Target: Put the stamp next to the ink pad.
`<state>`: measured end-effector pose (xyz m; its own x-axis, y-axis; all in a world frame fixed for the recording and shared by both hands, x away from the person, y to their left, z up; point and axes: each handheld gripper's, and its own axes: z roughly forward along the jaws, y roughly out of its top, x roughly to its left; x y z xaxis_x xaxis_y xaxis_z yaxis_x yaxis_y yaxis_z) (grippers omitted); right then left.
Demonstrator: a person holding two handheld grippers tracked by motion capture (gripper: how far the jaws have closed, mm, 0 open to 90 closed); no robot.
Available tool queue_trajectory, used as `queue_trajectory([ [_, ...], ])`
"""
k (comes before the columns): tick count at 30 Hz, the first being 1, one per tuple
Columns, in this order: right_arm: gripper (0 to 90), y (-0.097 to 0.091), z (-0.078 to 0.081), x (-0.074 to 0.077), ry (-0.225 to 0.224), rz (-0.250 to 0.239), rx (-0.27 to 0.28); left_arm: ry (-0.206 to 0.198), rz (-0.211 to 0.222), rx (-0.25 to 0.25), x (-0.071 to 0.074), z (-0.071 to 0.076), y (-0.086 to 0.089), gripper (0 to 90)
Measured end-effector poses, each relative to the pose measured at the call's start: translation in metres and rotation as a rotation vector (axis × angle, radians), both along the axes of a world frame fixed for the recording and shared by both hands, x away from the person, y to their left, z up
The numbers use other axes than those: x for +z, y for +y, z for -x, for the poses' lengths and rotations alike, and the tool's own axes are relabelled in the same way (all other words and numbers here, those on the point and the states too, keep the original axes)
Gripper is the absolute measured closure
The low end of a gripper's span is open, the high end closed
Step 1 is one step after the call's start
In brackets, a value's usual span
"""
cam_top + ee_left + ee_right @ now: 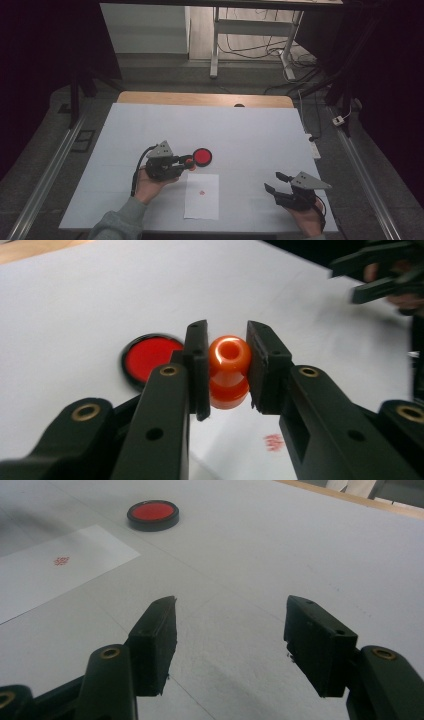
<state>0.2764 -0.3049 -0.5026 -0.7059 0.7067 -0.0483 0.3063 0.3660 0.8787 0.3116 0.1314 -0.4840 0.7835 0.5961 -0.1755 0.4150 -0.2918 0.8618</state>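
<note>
The left gripper (227, 370) clamps what looks like an orange stamp (229, 371); the right gripper (230, 645) gapes empty.

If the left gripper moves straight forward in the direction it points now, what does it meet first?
Probably the red ink pad. The left gripper, shut on the orange stamp, points toward it; the pad lies just beyond, slightly aside, so depth is uncertain.

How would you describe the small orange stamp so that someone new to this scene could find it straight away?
Start at the white sheet of paper near the front edge of the table. Just beyond its far left corner, the left tool is shut on the orange stamp. It is glossy, rounded and waisted, unlike the flat, round red ink pad in its black case lying beside it.
</note>
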Motion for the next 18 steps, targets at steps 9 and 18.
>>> queue_trajectory([
  [9, 37.5, 0.0, 0.0, 0.0, 0.0, -0.002, -0.001, 0.026, -0.047, 0.064, -0.014, -0.019, 0.006, 72.7],
  [18, 37.6, 0.0, 0.0, 0.0, 0.001, 0.002, -0.002, 0.044, -0.075, 0.098, -0.023, -0.029, 0.008, 72.7],
])
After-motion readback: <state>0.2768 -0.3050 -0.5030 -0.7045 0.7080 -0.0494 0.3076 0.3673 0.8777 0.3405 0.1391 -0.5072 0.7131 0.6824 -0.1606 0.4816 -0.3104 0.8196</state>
